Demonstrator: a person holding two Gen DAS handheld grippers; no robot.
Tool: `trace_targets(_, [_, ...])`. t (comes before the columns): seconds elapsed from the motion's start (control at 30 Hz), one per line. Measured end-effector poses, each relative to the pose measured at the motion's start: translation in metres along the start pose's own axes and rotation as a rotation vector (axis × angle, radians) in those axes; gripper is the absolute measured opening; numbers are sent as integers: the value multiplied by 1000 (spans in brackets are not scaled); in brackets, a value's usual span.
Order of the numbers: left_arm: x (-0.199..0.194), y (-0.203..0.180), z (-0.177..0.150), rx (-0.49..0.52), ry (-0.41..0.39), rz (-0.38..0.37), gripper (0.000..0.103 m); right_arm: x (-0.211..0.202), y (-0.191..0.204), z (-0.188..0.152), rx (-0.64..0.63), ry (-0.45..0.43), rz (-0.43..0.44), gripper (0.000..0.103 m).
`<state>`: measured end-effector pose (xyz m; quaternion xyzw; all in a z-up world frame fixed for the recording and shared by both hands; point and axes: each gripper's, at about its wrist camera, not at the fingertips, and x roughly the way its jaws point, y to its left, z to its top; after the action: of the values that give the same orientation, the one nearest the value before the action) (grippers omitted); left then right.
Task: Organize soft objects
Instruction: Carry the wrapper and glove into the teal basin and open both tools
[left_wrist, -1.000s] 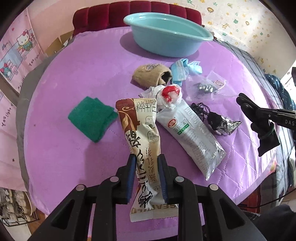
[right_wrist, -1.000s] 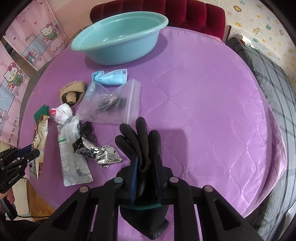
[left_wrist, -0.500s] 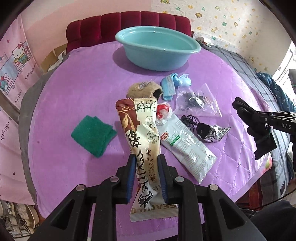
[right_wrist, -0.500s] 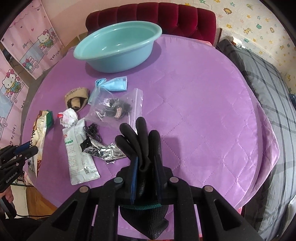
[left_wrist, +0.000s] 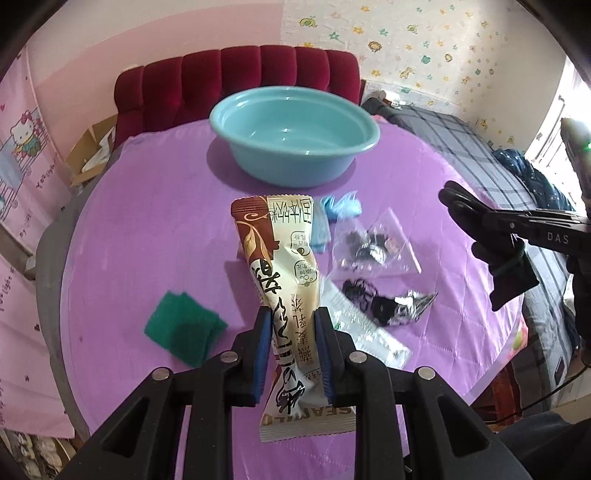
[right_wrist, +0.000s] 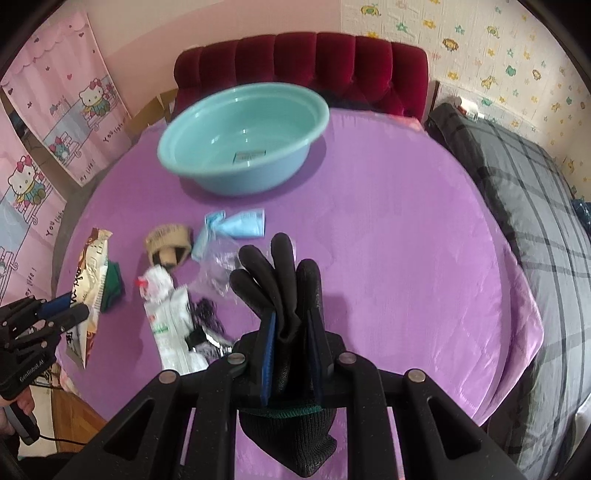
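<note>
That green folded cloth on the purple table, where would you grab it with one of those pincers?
Probably the green cloth is best pinched at its near right corner, coming down from above. It lies flat and folded in layers, so only an edge gives the fingers something to close on. Both grippers are full now, so one must unload first.

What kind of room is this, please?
Probably a home bedroom, perhaps a child's: a bed with a grey plaid blanket, cartoon-cat hangings on the wall, and a round table under a purple quilted cloth.

wrist views, facing shared basin (left_wrist: 294, 134), slightly blurred
</note>
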<state>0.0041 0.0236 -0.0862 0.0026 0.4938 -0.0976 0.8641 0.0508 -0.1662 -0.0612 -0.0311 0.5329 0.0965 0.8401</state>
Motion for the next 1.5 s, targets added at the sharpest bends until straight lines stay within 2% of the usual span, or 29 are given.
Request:
trace_targets(0.5, [3, -1, 71, 46, -64, -49, 25, -1, 3, 66, 2, -41, 17, 17])
trace_targets(0.77, [17, 0, 105, 67, -72, -71, 25, 8, 8, 109, -5, -65, 26, 17])
trace_targets(1.5, [75, 13, 194, 95, -65, -100, 24, 76, 18, 213, 50, -65, 92, 17])
